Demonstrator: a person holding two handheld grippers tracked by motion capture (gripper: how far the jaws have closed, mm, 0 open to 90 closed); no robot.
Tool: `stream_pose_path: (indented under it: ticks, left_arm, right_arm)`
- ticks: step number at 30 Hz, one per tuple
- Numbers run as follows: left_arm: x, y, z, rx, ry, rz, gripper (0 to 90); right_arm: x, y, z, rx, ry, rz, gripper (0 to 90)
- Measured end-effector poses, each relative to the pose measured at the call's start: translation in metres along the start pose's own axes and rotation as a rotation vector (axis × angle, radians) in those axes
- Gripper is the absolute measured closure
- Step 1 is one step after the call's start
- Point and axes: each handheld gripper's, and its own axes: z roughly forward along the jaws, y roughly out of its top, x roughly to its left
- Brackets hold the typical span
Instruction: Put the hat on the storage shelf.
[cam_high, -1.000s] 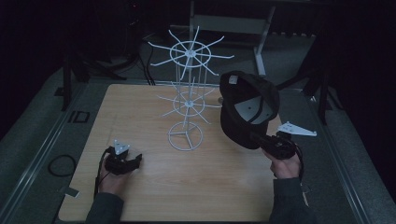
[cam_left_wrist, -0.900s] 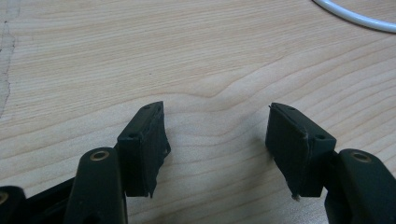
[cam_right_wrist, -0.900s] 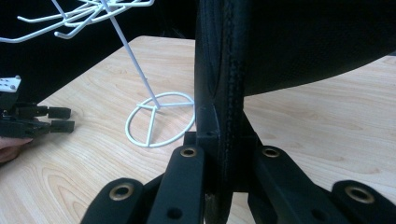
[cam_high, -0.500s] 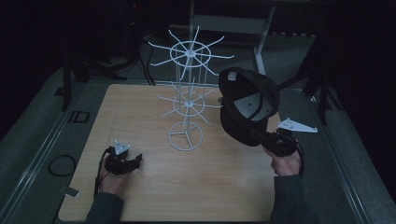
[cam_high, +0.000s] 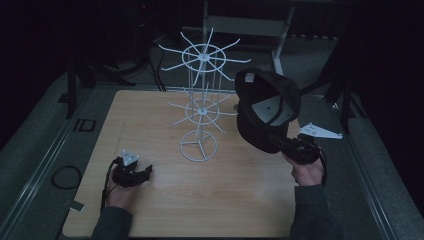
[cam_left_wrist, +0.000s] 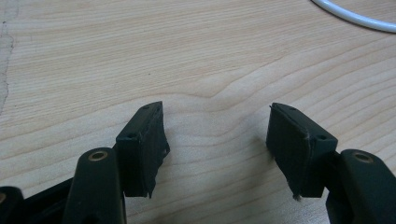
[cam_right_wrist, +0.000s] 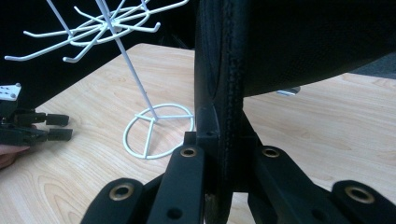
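One light wooden table (cam_high: 230, 200) carries one white wire display stand (cam_high: 202, 107), which has a round ring base, a thin upright post and two tiers of radiating hooks, the upper tier wider than the lower. The stand's base sits near the middle of the tabletop.

Two black two-jaw grippers are in play, one in each of the person's hands. The left gripper (cam_high: 146, 172) rests low on the table at the near left, well apart from the stand, with a small grey three-cornered plate on top. In the left gripper view its jaws stand wide apart with only bare wood grain between them, and one curved piece of the stand's white ring shows at the top right corner.

The right gripper (cam_high: 277, 142) is held up at the right side of the table, to the right of the stand. Its jaws are clamped on the stitched edge of one black fabric baseball cap (cam_high: 265, 107), which stands above the gripper with its pale grey inner lining facing the camera. In the right gripper view the cap's edge (cam_right_wrist: 224, 93) runs straight up between the pinched jaws.

A small pale tag sits on the cap's upper edge; any writing on it is too small to read. One flat pale plate (cam_high: 320, 131) lies at the table's right edge.
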Motion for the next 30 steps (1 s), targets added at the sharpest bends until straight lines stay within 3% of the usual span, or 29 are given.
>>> stream_pose_path:
  ticks: [30]
  left_arm:
    - [0.000, 0.000, 0.000, 0.001, 0.000, 0.000, 37.4]
  right_arm:
    - [0.001, 0.018, -0.003, -0.024, -0.016, -0.038, 86.4]
